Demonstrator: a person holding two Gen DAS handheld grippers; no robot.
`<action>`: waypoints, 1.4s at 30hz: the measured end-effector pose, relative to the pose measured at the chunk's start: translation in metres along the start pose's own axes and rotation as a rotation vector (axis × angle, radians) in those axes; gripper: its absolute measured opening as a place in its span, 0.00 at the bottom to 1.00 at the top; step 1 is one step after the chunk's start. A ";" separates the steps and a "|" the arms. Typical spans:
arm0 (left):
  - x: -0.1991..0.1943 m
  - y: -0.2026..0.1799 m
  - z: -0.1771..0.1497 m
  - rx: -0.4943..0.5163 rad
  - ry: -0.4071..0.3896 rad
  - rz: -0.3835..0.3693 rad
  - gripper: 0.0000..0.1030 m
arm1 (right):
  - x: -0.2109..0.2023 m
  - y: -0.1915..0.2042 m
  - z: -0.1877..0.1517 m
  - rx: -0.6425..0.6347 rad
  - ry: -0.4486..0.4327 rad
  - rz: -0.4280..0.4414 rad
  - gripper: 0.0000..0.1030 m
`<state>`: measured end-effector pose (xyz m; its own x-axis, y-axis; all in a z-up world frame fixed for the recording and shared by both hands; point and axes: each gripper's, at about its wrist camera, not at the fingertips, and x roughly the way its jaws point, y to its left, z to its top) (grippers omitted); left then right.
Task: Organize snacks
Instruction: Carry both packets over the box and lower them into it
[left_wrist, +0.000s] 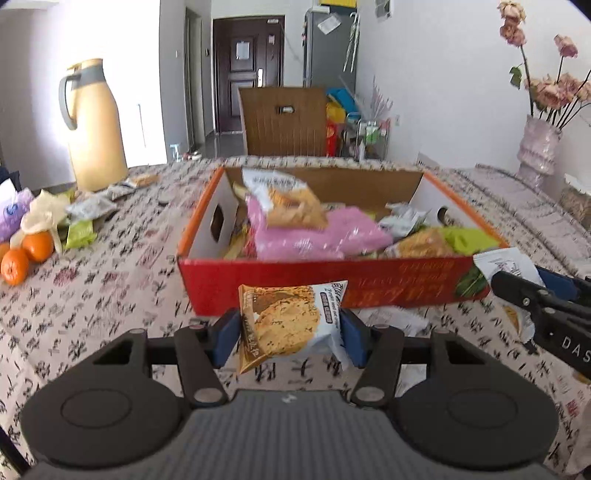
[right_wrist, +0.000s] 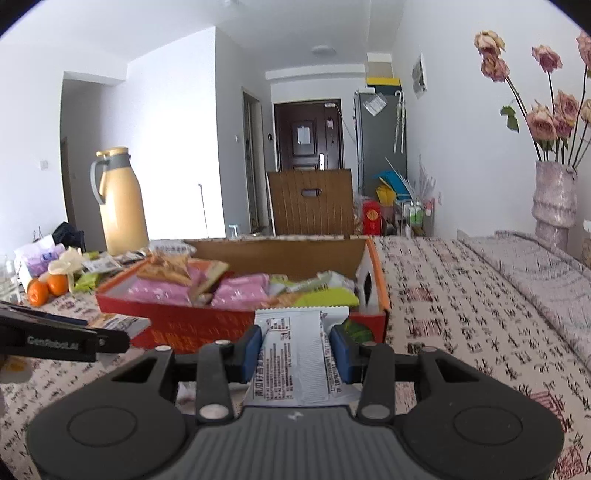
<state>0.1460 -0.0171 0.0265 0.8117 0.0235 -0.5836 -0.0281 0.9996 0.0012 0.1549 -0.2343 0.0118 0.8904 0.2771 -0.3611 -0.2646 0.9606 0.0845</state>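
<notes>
My left gripper (left_wrist: 291, 332) is shut on a cookie packet (left_wrist: 288, 325) with a brown biscuit picture, held above the patterned tablecloth just short of the red cardboard box (left_wrist: 321, 284). The box holds pink packets (left_wrist: 317, 232), a biscuit bag (left_wrist: 291, 199) and green packets. In the right wrist view my right gripper (right_wrist: 297, 350) is shut on a white packet (right_wrist: 295, 358) seen from its printed back, in front of the same box (right_wrist: 192, 325). The right gripper (left_wrist: 517, 291) also shows at the right edge of the left wrist view, with its white packet (left_wrist: 506, 262).
A yellow thermos jug (left_wrist: 96, 129) stands at the back left. Oranges (left_wrist: 26, 254), a purple pack and several loose packets (left_wrist: 88, 218) lie on the table's left. A vase of dried roses (left_wrist: 539, 147) stands at the right. A wooden chair (left_wrist: 284, 122) is behind the table.
</notes>
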 end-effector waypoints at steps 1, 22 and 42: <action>-0.001 -0.001 0.003 0.002 -0.008 -0.002 0.57 | 0.000 0.001 0.003 -0.001 -0.008 0.002 0.39; 0.007 -0.029 0.066 0.040 -0.137 -0.032 0.57 | 0.029 0.007 0.061 -0.030 -0.110 -0.008 0.39; 0.063 -0.029 0.089 0.020 -0.148 -0.016 0.57 | 0.096 -0.012 0.068 0.028 -0.065 -0.036 0.39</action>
<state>0.2504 -0.0430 0.0620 0.8892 0.0086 -0.4574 -0.0046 0.9999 0.0098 0.2681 -0.2177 0.0390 0.9215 0.2422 -0.3035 -0.2225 0.9700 0.0984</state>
